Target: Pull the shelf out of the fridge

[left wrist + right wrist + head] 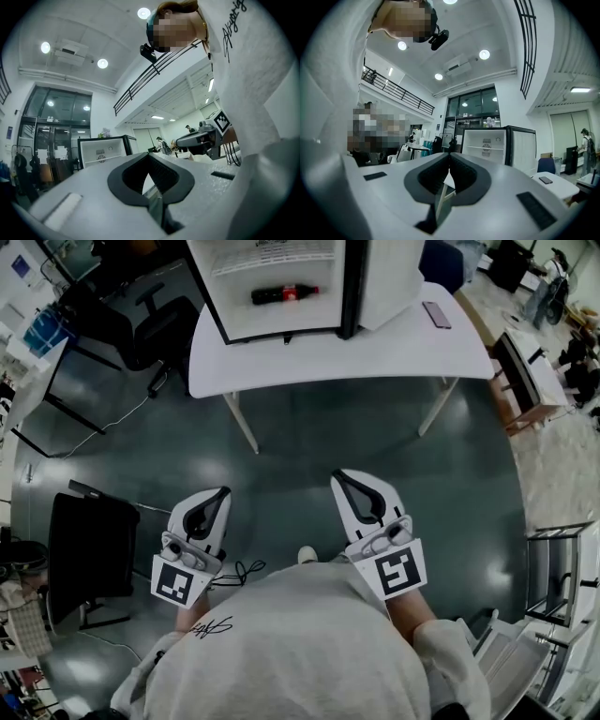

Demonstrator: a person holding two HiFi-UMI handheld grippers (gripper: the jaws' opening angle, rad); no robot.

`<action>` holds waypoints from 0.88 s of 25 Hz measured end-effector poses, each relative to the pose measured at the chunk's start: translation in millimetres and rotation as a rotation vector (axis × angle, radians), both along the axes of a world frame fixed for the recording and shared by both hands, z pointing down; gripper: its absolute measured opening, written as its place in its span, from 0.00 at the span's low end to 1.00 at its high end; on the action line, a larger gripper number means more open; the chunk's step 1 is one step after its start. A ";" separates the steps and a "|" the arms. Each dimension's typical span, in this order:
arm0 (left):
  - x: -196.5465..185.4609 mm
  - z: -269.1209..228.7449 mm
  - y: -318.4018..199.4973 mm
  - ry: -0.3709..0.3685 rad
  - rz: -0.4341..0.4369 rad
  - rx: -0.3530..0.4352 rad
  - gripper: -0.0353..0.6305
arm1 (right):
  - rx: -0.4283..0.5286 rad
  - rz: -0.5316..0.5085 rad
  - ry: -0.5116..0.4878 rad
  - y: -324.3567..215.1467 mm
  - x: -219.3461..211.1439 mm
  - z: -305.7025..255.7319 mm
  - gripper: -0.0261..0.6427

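Chair point(159, 329): black, left of the table, well off the path to the fridge.
Left gripper point(221, 493): jaws pressed together, nothing between them; held level at waist height over bare floor, well short of the table.
Table point(394, 348): white, ahead across the floor, carrying the fridge.
Fridge point(281, 322): on the table's far side, door swung open to the right, white inside facing this way.
Shelf point(272, 255): in place inside the fridge, high in the cavity, above the bottle; not yet touched.
Bottle point(284, 293): dark cola bottle lying on its side on the fridge floor, below the shelf.
Right gripper point(340, 478): jaws likewise closed and empty; level, pointed toward the fridge, well apart from it.
Phone point(437, 315): flat on the table, right of the fridge door.
Step in hand: likely the approach, nothing gripped yet.
Doing it well: close in on the table first; spread both pairs of jaws before the shelf's front edge; grip left and right evenly; draw straight back and level, clear of the door.
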State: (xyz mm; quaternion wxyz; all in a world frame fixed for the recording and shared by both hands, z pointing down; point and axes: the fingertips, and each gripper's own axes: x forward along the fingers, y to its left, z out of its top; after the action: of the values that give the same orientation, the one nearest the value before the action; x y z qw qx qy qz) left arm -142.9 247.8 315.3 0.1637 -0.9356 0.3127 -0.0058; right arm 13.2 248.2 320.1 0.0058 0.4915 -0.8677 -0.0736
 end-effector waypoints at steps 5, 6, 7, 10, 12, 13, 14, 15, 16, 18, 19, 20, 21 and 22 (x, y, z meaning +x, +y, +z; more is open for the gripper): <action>-19.1 1.4 -3.4 0.009 0.003 -0.007 0.05 | 0.010 0.013 0.004 0.8 -15.4 -0.8 0.06; -21.8 2.3 -3.5 0.012 0.005 -0.007 0.05 | 0.010 0.018 0.005 1.5 -17.4 0.1 0.06; -24.0 3.3 -3.2 0.013 0.007 -0.007 0.05 | 0.008 0.022 0.006 2.5 -19.1 1.1 0.06; -28.2 4.5 -2.3 0.014 0.017 -0.005 0.05 | 0.004 0.031 0.011 5.1 -23.4 2.1 0.06; -30.4 3.9 -3.2 0.017 0.024 -0.005 0.05 | -0.002 0.037 0.021 5.3 -25.3 2.8 0.06; -31.6 3.5 -3.8 0.017 0.026 -0.005 0.05 | -0.004 0.041 0.023 4.8 -26.3 2.6 0.06; -32.8 3.0 -4.4 0.018 0.028 -0.005 0.05 | -0.005 0.044 0.021 4.2 -27.3 2.0 0.06; -33.9 2.6 -4.7 0.018 0.029 -0.004 0.05 | -0.006 0.046 0.021 3.8 -28.2 1.4 0.06; -34.9 2.4 -5.0 0.018 0.029 -0.004 0.05 | -0.007 0.047 0.022 3.4 -28.9 0.8 0.06; -37.4 3.1 -5.8 0.020 0.027 -0.004 0.05 | -0.003 0.048 0.024 2.2 -30.3 -0.2 0.06; -39.3 4.0 -6.6 0.022 0.023 -0.006 0.05 | -0.001 0.047 0.026 1.1 -31.2 -0.7 0.06; -41.3 5.0 -7.7 0.024 0.017 -0.008 0.05 | 0.002 0.045 0.029 -0.2 -32.1 -1.1 0.06; -43.5 5.8 -9.1 0.026 0.010 -0.009 0.05 | 0.004 0.042 0.033 -1.7 -33.1 -1.4 0.06; -45.3 6.4 -10.8 0.027 0.003 -0.010 0.05 | 0.006 0.038 0.039 -3.3 -33.9 -1.7 0.06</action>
State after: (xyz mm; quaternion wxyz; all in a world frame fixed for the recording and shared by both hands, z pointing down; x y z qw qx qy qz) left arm -188.2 237.1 321.8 0.1547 -0.9368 0.3136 0.0055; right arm -20.7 244.9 318.4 0.0227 0.5065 -0.8577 -0.0856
